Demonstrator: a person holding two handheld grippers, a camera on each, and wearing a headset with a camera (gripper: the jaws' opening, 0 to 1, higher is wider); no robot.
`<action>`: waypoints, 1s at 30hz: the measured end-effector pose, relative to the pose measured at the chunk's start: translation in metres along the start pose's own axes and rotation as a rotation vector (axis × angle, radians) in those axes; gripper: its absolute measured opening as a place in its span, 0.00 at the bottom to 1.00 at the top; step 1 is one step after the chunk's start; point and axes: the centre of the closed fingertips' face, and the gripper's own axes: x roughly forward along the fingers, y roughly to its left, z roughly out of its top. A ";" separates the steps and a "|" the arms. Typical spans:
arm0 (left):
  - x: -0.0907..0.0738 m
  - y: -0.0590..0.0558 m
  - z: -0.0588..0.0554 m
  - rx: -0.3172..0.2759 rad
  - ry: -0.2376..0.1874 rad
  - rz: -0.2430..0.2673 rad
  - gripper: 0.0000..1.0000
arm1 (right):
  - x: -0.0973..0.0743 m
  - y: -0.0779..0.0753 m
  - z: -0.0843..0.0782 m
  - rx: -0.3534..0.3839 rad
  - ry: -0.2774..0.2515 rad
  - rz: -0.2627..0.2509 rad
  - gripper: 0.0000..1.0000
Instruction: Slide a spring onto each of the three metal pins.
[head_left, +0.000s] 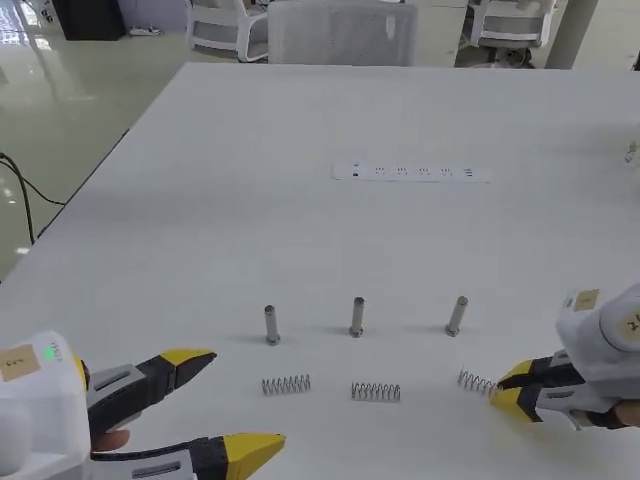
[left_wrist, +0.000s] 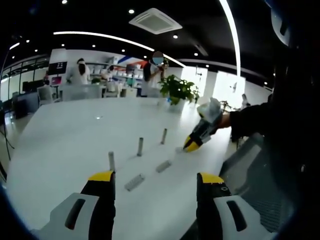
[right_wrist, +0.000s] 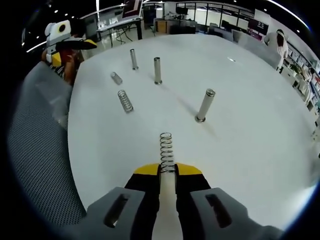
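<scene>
**Workbench stock: three pins, three springs, two grippers**

Surface: white table (head_left: 300, 200), with the items in two rows near the front edge (pins behind, springs in front).

1. Left gripper (head_left: 240, 398): at the front left corner, black jaws with yellow tips, standing wide apart and holding nothing. It hovers well short of the left spring.
2. Left pin (head_left: 270, 325): metal, upright on its base.
3. Left spring (head_left: 286, 384): lying on its side just in front of the left pin, apart from it.
4. Middle pin (head_left: 357, 316): upright, in line with the other two.
5. Middle spring (head_left: 375, 392): lying on its side in front of the middle pin, untouched.
6. Power strip (head_left: 410, 172): white, lying flat well behind the pins, towards the far side of the table.
7. Right pin (head_left: 457, 315): upright, leaning slightly as seen in the head view.
8. Right spring (head_left: 476, 381): lying on the table in front of the right pin, its near end caught between the tips of the right gripper.
9. Right gripper (head_left: 505, 386): low at the right edge, jaws drawn together and clamped on that end of the right spring; the free end points towards the pins.
</scene>
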 end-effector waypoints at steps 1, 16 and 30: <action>0.000 0.000 0.000 0.001 0.000 -0.001 0.61 | 0.000 0.000 0.002 -0.019 -0.007 0.001 0.08; 0.013 -0.009 0.010 0.067 0.021 -0.091 0.60 | -0.015 0.009 0.028 -0.008 -0.024 0.013 0.07; 0.021 -0.013 0.036 0.140 0.021 -0.194 0.57 | -0.039 0.042 0.073 -0.054 -0.074 0.104 0.07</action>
